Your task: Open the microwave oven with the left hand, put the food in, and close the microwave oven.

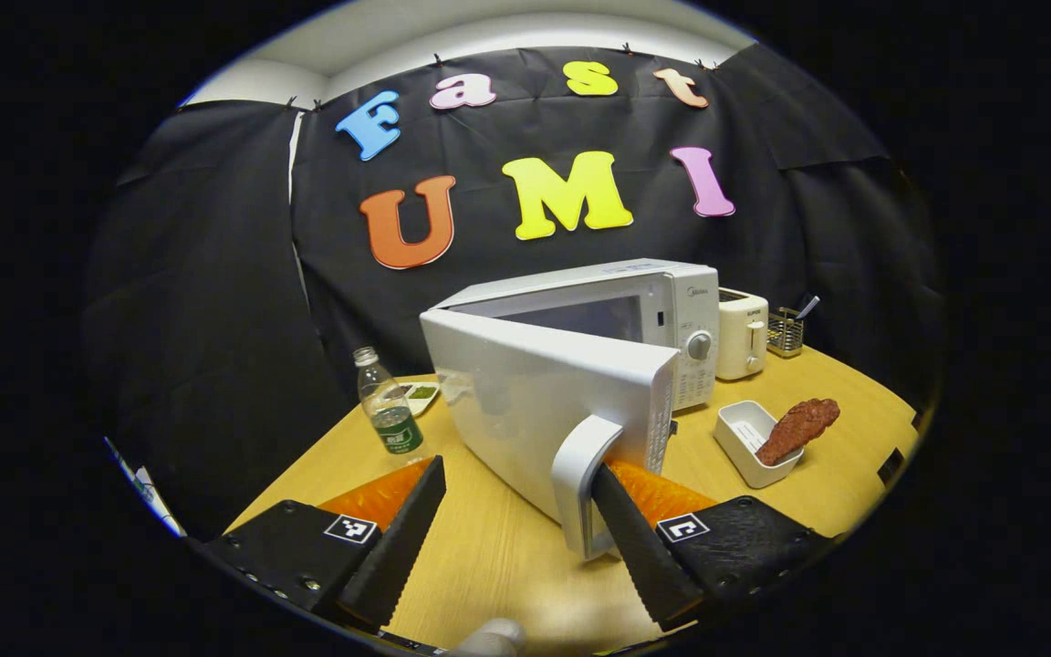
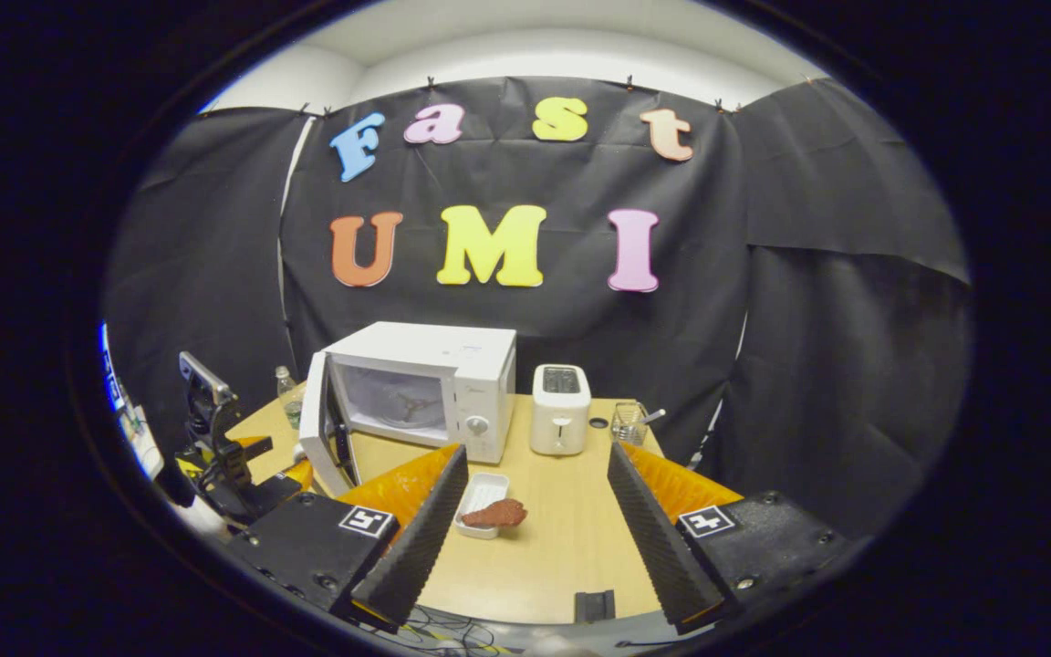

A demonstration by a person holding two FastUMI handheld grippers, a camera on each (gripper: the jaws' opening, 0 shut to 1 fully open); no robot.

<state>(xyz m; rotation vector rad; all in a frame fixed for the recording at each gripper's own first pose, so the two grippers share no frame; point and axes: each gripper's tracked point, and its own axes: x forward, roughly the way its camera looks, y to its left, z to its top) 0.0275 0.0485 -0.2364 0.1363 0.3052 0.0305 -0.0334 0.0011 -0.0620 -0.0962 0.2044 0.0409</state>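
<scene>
The white microwave [image 1: 662, 301] stands at the back of the wooden table [image 1: 507, 557] with its door [image 1: 535, 411] swung partly out. My left gripper [image 1: 518, 470] is open, and one finger [image 1: 635, 538] reaches in behind the door's white handle [image 1: 576, 474]. In the right gripper view the microwave [image 2: 452, 365] shows its lit cavity [image 2: 389, 397] beside the open door [image 2: 316, 433]. A reddish-brown piece of food [image 2: 495, 514] lies across a small white tray [image 2: 480, 488], with nothing gripping it. My right gripper [image 2: 537, 452] hangs open above the table, short of the food [image 1: 797, 427].
A white toaster [image 2: 560, 409] and a wire utensil rack [image 2: 628, 422] stand right of the microwave. A water bottle [image 1: 389, 401] and a small dish [image 1: 421, 394] sit to its left. The left gripper's black housing [image 2: 215, 456] is at the table's left edge.
</scene>
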